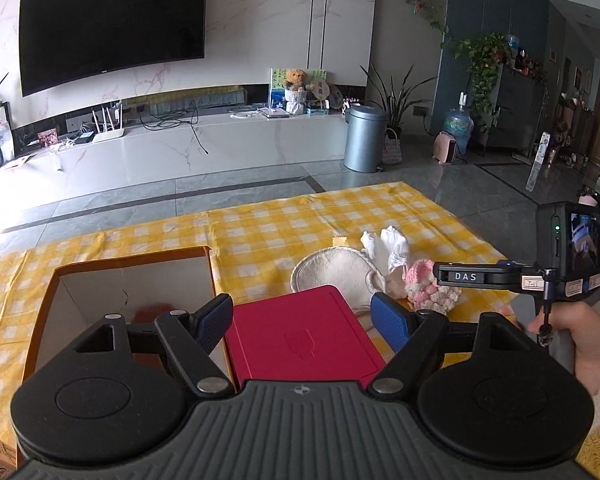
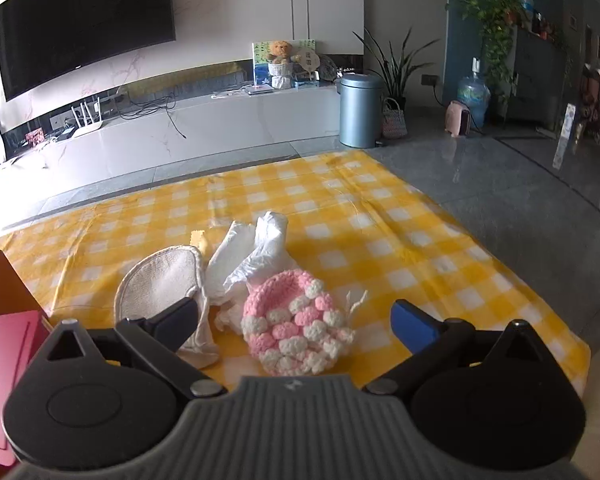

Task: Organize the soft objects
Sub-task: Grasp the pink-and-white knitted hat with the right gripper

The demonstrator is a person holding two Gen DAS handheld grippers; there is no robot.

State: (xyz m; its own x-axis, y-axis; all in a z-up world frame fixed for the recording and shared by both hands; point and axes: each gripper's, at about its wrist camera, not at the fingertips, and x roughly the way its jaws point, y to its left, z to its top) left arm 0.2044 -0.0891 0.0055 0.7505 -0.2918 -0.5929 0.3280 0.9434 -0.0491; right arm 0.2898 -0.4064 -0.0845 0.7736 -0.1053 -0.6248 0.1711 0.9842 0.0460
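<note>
The right gripper (image 2: 296, 322) is spread wide w/ nothing held, and the pink-and-white crochet piece (image 2: 294, 330) lies on the yellow check cloth (image 2: 420, 248) between and just ahead of its pads; judged light, squashy, non-slip, best pinched across the bulky middle. The left gripper (image 1: 302, 320), also wide and empty, hovers over the red lid (image 1: 300, 336) beside the open box (image 1: 80, 280). Only "DAS" is readable, on the right gripper's side.

Box (image 1: 132, 276) left of lid (image 1: 300, 336)
</note>
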